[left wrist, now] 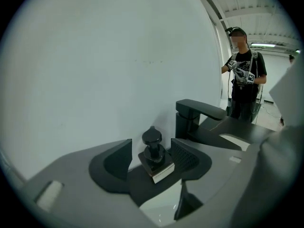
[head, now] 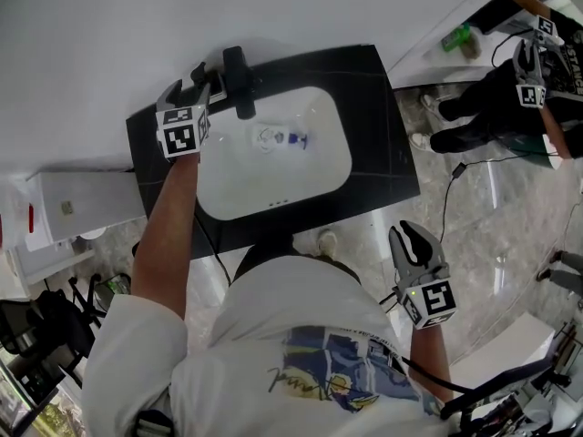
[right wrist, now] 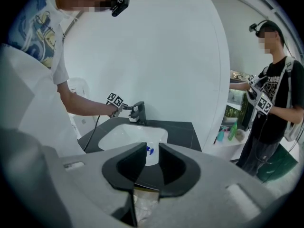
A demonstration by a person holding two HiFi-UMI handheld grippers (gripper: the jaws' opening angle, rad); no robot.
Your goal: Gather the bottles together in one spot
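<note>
A small clear bottle (head: 281, 138) with a blue label lies in the white sink basin (head: 319, 167), set in a black countertop (head: 383, 126). My left gripper (head: 205, 76) is at the back left of the counter, beside the black faucet (head: 241, 80). In the left gripper view its jaws (left wrist: 152, 155) stand open on either side of a black knob (left wrist: 153, 146) on a square base, pads apart from it. My right gripper (head: 412, 239) hangs off the counter's right front, open and empty (right wrist: 152, 158); the bottle (right wrist: 150, 151) shows far beyond its jaws.
Another person (head: 510, 89) with grippers stands at the right by a white shelf (head: 428, 53) that holds a green bottle (head: 460, 36). A white box (head: 82, 203) sits left of the counter. A cable (head: 451, 198) runs across the floor.
</note>
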